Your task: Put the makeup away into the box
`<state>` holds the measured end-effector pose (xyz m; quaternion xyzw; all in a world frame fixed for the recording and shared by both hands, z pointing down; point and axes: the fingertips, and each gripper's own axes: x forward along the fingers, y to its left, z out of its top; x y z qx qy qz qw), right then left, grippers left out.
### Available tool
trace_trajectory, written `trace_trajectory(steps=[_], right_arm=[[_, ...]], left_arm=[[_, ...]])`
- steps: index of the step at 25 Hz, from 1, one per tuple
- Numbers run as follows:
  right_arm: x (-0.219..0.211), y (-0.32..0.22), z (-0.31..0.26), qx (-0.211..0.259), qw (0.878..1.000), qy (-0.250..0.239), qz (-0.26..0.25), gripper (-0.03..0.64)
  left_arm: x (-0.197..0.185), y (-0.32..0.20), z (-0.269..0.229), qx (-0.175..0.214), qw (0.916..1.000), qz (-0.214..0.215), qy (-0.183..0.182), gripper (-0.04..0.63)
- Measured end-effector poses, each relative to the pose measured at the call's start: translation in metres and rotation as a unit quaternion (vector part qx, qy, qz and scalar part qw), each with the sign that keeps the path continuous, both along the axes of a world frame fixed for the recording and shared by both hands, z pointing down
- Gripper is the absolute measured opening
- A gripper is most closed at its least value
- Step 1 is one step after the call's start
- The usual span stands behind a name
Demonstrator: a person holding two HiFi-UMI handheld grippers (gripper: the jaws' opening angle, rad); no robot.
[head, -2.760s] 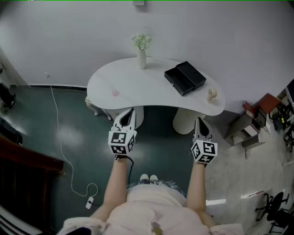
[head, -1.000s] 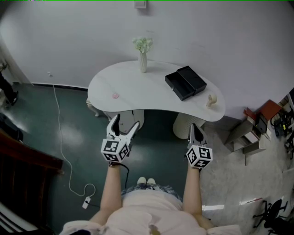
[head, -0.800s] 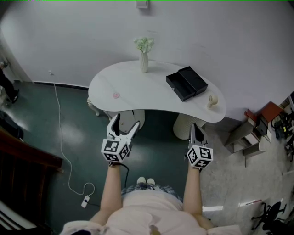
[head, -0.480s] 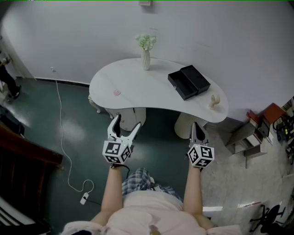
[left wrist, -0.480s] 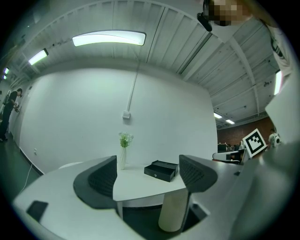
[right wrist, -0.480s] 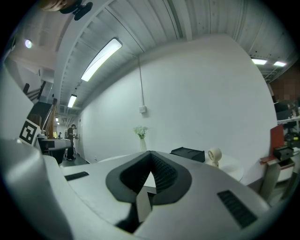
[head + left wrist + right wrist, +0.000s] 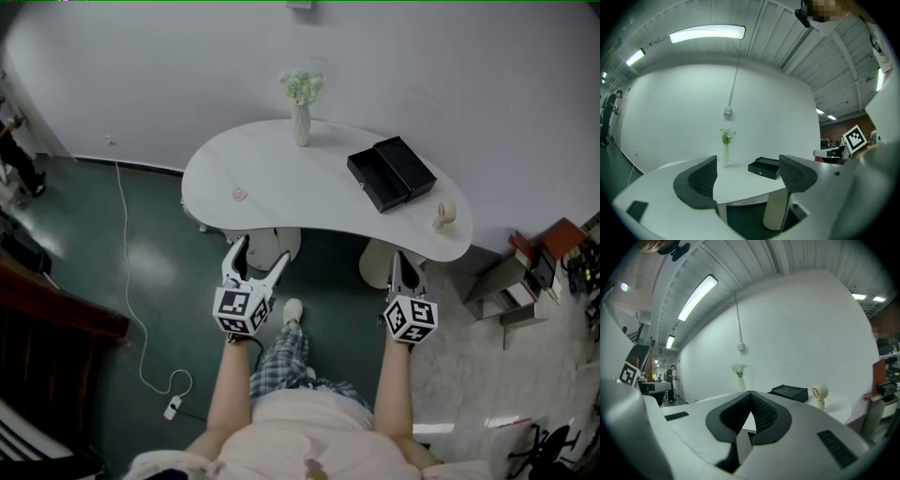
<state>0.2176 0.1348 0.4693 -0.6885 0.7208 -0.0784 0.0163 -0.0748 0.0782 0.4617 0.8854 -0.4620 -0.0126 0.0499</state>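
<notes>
Makeup [image 7: 240, 194] is just a small pink blob on the left part of the white kidney-shaped table [image 7: 281, 164], near the front edge. It's too tiny from the head view to read any print on it or say which way it points.

The black box [image 7: 392, 173] sits well apart from it on the right part of the table. It lies open in two halves side by side and is turned diagonally to the table edge, each half running from far-left to near-right. The left gripper view shows a small round clasp on its front face.

A white vase [image 7: 301, 122] with pale flowers stands at the back edge, and a little cream desk fan [image 7: 444, 216] is near the table's right end.

The only markings I can make out are the black-and-white square markers on the cubes of both grippers.

Left gripper [image 7: 261, 251] has its jaws wide apart with nothing between them, and through the gap you just see the table and box. Right gripper [image 7: 404, 258] has its jaws pressed together, nothing in them. Both hang in front of the table, short of its edge.

Compared to about three seconds back, the left gripper was closed and is now spread. One foot [image 7: 292, 309] has also stepped forward, where both feet were side by side before, and the table sits a bit nearer in the head view.
</notes>
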Motion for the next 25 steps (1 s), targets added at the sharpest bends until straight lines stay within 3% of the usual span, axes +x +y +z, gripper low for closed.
trace_trajectory(steps=[14,25], right_arm=[[-0.005,-0.127,-0.012,0.002,1.0,0.019,0.005,0.017],[0.007,-0.221,-0.025,0.0,0.999,0.013,0.036,0.017]], left_arm=[[0.015,-0.133,-0.001,0.002,0.9997,0.026,-0.001,0.396],[0.044,-0.25,-0.008,-0.011,0.9977,0.067,-0.008,0.396]])
